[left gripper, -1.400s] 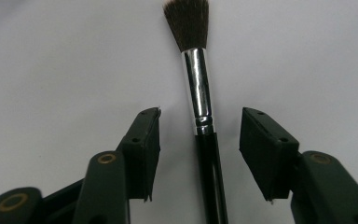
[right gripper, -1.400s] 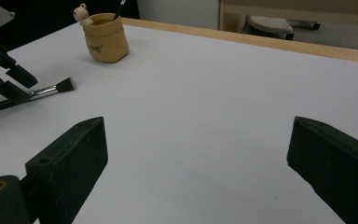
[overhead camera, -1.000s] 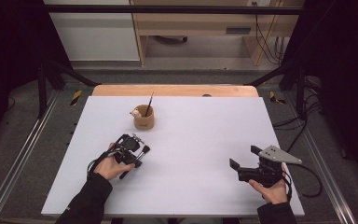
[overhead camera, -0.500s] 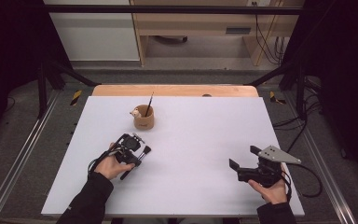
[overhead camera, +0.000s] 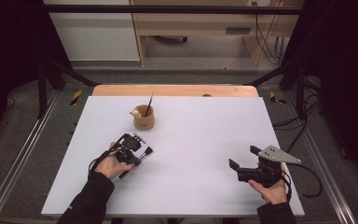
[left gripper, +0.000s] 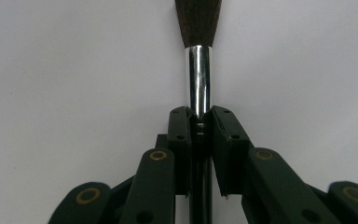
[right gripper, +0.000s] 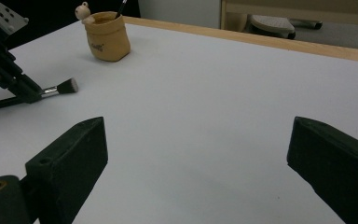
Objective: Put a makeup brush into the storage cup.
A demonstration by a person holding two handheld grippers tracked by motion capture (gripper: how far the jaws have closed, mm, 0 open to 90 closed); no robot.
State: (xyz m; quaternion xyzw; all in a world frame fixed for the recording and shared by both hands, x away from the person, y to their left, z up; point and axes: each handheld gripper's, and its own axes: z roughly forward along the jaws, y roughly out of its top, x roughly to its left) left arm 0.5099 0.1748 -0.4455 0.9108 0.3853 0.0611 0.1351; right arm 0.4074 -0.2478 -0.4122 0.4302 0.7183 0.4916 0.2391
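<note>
Nearest to me, at the front right of the white tabletop (overhead camera: 205, 196), the right claw (overhead camera: 242, 166) rests in the person's hand with its jaws standing wide apart and nothing between them; it looks parked, leaving the work to the other hand. From its own view the bare tabletop stretches between the two black jaws toward the rest of the scene. Over on the front left, the left claw (overhead camera: 137, 151) has just been closing, and its pads now pinch the makeup brush (left gripper: 199, 74) right where the shiny metal ferrule meets the dark handle, a sensible spot, I'd judge, since it keeps the brush from swinging and leaves the bristles free. The brush lies low and nearly flat against the tabletop, its dark bristle head pointing away from the hand and its handle running back beneath the claw. Farther on, well apart from the brush, a small tan holder (overhead camera: 144, 117) stands upright with a little figure at its rim and a thin stick already leaning in it. That, I guess, is where the brush is headed. Beyond it runs the tabletop's wooden edge.
</note>
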